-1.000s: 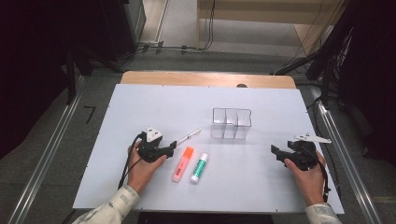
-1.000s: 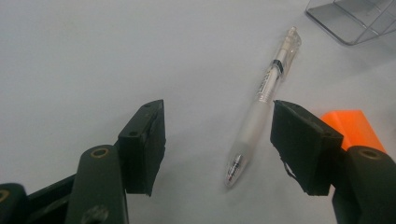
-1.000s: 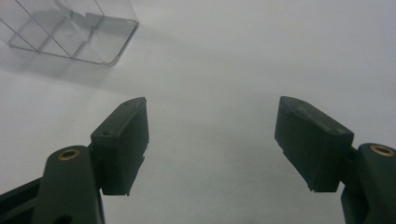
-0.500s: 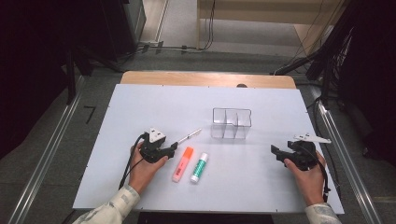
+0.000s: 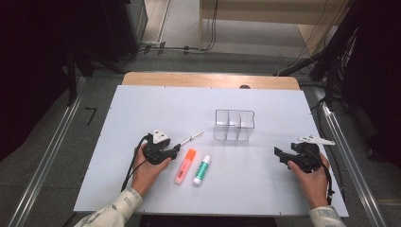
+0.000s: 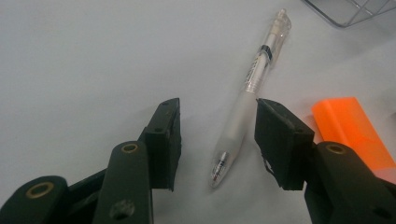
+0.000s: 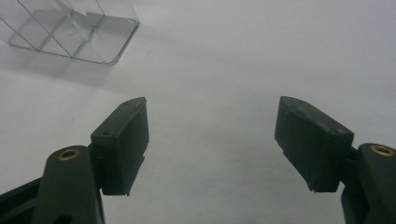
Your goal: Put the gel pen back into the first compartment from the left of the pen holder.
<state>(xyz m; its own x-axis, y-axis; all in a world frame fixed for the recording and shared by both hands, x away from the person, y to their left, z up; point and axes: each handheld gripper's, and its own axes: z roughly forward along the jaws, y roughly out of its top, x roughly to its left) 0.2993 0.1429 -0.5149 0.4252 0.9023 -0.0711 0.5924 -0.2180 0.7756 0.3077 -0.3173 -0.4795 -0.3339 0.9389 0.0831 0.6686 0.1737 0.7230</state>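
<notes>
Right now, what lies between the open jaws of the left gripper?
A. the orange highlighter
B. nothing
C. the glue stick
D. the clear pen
D: in the left gripper view the clear pen lies between the two open jaws, with the orange highlighter outside them.

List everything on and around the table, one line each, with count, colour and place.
Clear plastic three-compartment organiser: one, transparent, table centre, empty.
Clear-barrelled ballpoint pen: one, translucent white, lying between the left claw's open jaws.
Orange highlighter marker: one, orange, right of the left claw.
Green-and-white glue stick: one, beside the highlighter.
White table board: one, on a wooden top.
Left claw: black, open, around the pen.
Right claw: black, open, over bare table.
</notes>
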